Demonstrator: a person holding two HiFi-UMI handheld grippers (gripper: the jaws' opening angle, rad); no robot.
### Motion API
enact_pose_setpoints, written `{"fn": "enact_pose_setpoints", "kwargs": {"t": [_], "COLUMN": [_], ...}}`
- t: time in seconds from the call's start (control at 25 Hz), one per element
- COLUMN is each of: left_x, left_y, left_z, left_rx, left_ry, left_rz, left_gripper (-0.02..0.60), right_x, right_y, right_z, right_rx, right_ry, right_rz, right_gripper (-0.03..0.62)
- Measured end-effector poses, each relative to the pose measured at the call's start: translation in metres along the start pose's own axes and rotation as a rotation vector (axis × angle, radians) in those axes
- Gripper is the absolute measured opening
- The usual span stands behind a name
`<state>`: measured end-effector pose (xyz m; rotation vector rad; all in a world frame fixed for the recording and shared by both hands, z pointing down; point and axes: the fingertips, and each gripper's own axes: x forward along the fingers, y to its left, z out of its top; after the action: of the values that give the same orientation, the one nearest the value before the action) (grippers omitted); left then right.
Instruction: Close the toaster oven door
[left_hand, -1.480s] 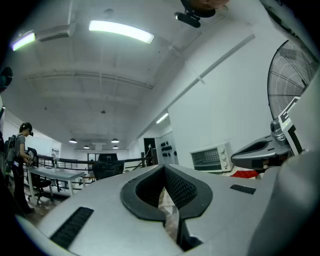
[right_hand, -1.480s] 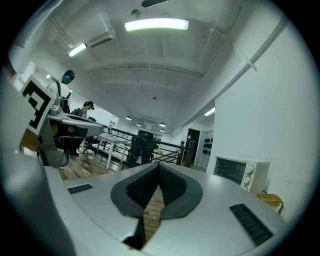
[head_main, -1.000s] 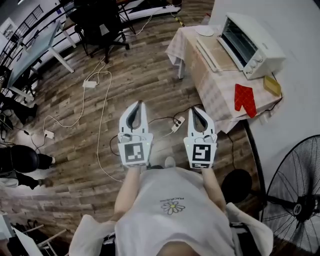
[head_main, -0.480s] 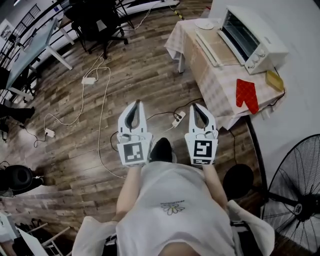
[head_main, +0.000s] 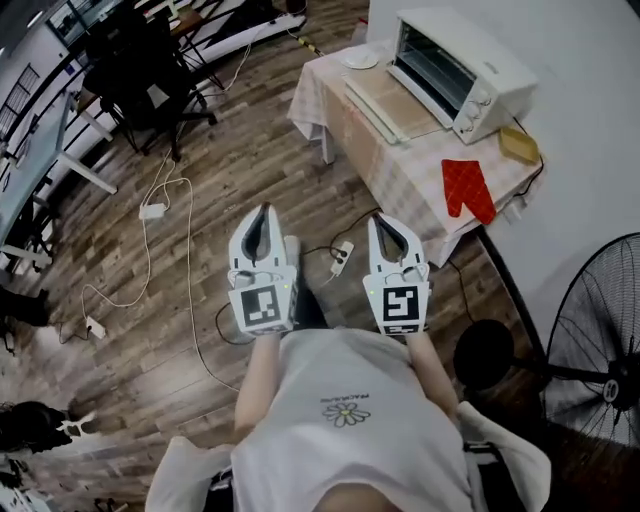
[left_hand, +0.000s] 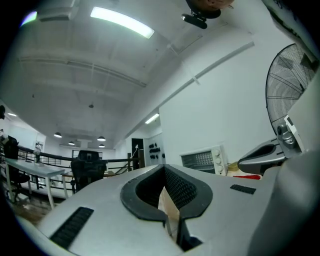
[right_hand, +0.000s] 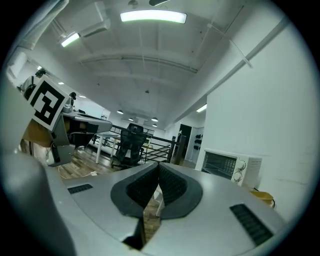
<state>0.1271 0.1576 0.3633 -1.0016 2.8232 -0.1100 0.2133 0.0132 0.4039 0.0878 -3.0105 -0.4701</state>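
The white toaster oven (head_main: 455, 70) stands on a cloth-covered table (head_main: 400, 175) at the upper right of the head view. A flat pale panel (head_main: 388, 98) lies in front of its dark mouth and looks like the door folded down. My left gripper (head_main: 263, 212) and right gripper (head_main: 383, 222) are held side by side over the wooden floor, short of the table. Both are shut with nothing in them. The oven shows far off in the left gripper view (left_hand: 202, 160) and the right gripper view (right_hand: 226, 165), beyond the closed tips (left_hand: 164, 167) (right_hand: 159, 165).
On the table lie a red oven mitt (head_main: 467, 188), a yellow pad (head_main: 520, 145) and a white plate (head_main: 358, 60). A power strip (head_main: 340, 256) and cables lie on the floor near my feet. A standing fan (head_main: 600, 340) is at the right; office chairs (head_main: 150, 80) are at the upper left.
The table and oven have slid left and closer in the head view as the person walked toward them. Both grippers stay shut and side by side.
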Motion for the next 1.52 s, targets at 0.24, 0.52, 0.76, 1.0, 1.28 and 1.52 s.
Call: {"fn": "enact_pose_setpoints", "kwargs": {"t": [0.24,0.52,0.76,1.0,1.28,1.52], "left_x": [0.062,0.131,0.216,0.290,0.360,0.398], "left_y": [0.011,0.040,0.050,0.056,0.058,0.038], "left_z": [-0.007,-0.027,-0.036,-0.049,-0.048,-0.055], "left_rx": [-0.010,-0.035,-0.038,-0.090,-0.079,-0.094], "left_ry": [-0.013,0.001,-0.010,0.023,-0.002,-0.004], "left_rz": [-0.064,-0.128,-0.256,-0.377,-0.538,-0.718], "left_gripper": [0.015,0.015,0.015,0.015,0.015,0.015], "right_x": [0.041,0.110,0.169,0.225,0.277,0.284], "right_y": [-0.020,-0.031,-0.049,-0.079,-0.105,-0.115], "right_z": [-0.005,-0.014,-0.012,-0.014,-0.015,-0.021], "right_rx": [-0.010,-0.071,-0.107,-0.051,-0.046,0.019], "right_ry": [0.020,0.081,0.150,0.206,0.268,0.329], "right_rz": [-0.069,-0.119,-0.183,-0.300,-0.425,-0.575], "right_gripper": [0.009,0.009,0.009,0.009,0.009,0.009]}}
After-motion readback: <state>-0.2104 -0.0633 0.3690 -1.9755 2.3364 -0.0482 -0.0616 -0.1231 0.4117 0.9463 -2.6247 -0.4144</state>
